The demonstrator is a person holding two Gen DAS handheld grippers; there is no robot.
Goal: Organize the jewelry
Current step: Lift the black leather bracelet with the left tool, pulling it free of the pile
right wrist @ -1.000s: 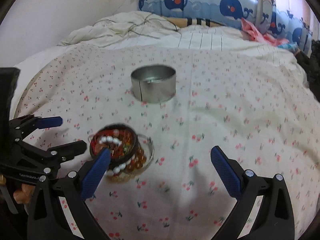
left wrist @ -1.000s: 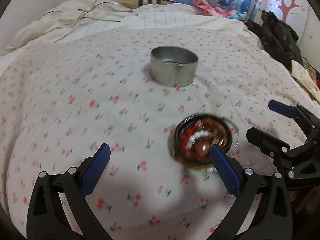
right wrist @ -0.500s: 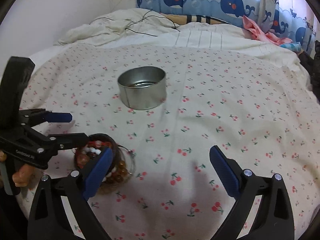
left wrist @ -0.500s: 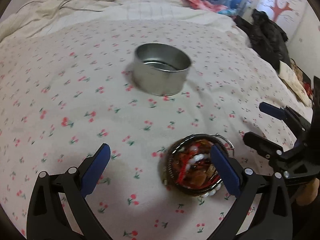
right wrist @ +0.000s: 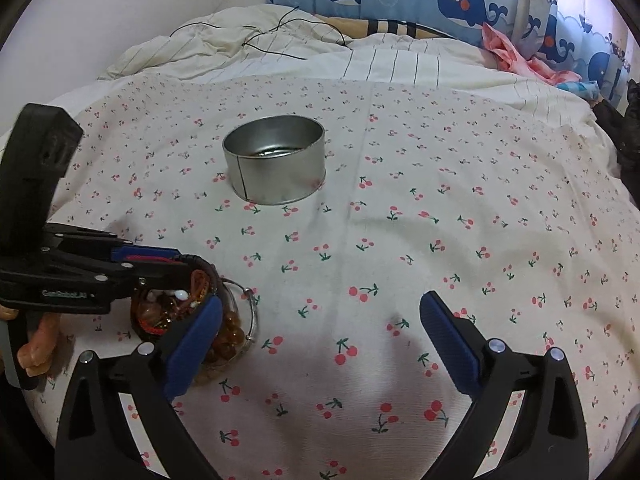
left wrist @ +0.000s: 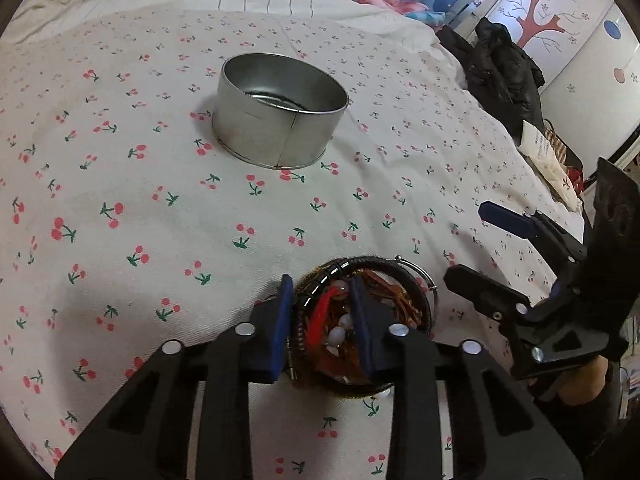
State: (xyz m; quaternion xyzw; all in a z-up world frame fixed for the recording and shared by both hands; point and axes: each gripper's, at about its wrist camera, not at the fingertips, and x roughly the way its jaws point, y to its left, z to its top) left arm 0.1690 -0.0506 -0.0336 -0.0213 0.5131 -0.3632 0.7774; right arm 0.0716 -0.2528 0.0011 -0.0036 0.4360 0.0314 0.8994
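A pile of bracelets [left wrist: 400,304] lies on the cherry-print bedspread: a black beaded band, a red cord, white and amber beads, and a thin silver bangle [left wrist: 428,280]. My left gripper [left wrist: 320,280] points down into the pile's left side. Its jaws are closing, with the black band and red cord pinched between the blue pads. In the right wrist view the left gripper [right wrist: 176,258] comes in from the left over the pile [right wrist: 228,328]. My right gripper [right wrist: 322,300] stands wide open and empty just right of the pile. A round metal tin [left wrist: 280,136], open-topped, stands farther back.
The tin [right wrist: 276,176] sits mid-bed. A black jacket [left wrist: 504,68] lies at the bed's right edge. A rumpled duvet with a thin black cable [right wrist: 280,40] and pink cloth [right wrist: 516,60] lie at the head. A person's hand [right wrist: 38,344] holds the left gripper.
The left gripper tipped down and moved onto the bracelet pile, and its jaws went from wide open to nearly shut around the bracelets. The right gripper stayed open.
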